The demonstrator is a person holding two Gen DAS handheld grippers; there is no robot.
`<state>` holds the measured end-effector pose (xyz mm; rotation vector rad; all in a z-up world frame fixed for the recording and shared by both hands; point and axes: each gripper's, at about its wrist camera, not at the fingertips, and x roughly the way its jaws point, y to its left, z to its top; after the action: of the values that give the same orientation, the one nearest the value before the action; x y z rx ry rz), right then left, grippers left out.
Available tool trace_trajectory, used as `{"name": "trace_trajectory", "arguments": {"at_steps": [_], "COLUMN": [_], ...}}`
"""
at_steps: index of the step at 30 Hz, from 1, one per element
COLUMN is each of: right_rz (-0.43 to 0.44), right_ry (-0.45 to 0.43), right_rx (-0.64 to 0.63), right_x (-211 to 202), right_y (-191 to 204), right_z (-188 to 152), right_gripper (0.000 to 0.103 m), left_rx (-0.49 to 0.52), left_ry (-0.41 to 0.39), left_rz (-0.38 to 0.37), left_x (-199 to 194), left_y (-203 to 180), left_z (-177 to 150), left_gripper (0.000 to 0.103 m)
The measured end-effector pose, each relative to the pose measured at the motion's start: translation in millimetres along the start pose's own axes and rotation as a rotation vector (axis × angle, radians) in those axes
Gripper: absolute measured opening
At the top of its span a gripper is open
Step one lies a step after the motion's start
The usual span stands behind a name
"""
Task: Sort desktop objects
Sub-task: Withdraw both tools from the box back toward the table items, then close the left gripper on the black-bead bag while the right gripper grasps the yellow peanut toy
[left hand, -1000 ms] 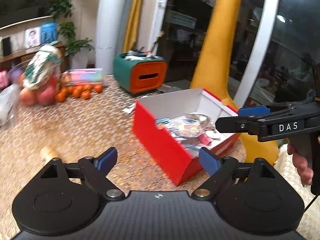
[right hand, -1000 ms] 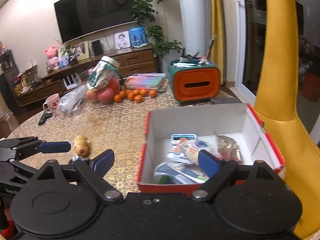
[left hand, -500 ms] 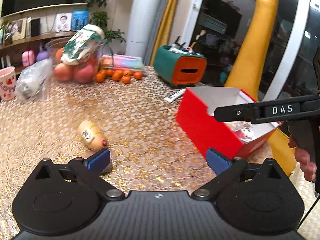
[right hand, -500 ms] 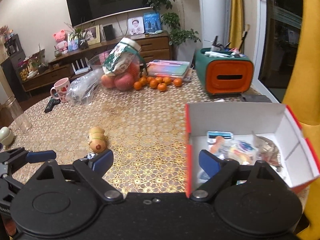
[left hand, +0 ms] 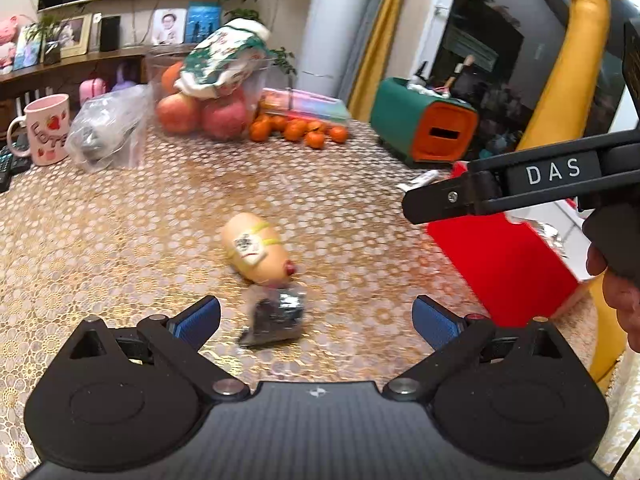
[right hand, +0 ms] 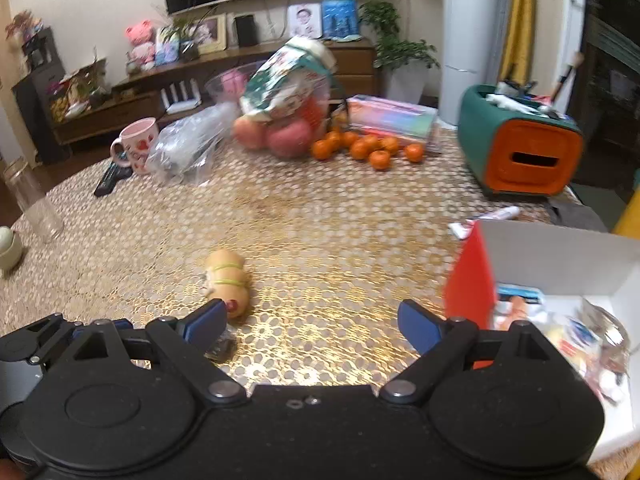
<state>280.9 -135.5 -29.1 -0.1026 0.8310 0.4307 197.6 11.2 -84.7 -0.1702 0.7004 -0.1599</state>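
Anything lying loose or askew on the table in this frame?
Yes. A tan sausage-shaped snack lies on its side mid-table with a small dark foil packet beside it, outside the red box. A white tube also lies loose behind the box.

Dark foil packet smeared by motion blur in left wrist view; print unreadable, contents not identifiable. Same packet mostly hidden behind a blue pad in right wrist view, only a corner showing. Label on tan sausage-shaped snack too blurred to read. Red box partly covered by right gripper and cut off at right edge; contents in right wrist view blurred into a mix of wrappers, individual items not separable. Hand cropped at frame edge. Left gripper only partly visible at lower left of right wrist view.
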Motion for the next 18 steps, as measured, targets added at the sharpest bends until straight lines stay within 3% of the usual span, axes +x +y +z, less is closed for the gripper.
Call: {"name": "trace_trajectory", "arguments": {"at_steps": [18], "right_rz": [0.051], "right_ry": [0.112], "right_rx": [-0.087], "right_x": [94], "right_y": [55], "right_z": [25], "right_gripper": [0.092], "left_rx": [-0.011], "left_ry": [-0.011], "left_rz": [0.017], "left_x": [39], "left_y": [28], "left_z": [-11], "left_gripper": [0.102]}}
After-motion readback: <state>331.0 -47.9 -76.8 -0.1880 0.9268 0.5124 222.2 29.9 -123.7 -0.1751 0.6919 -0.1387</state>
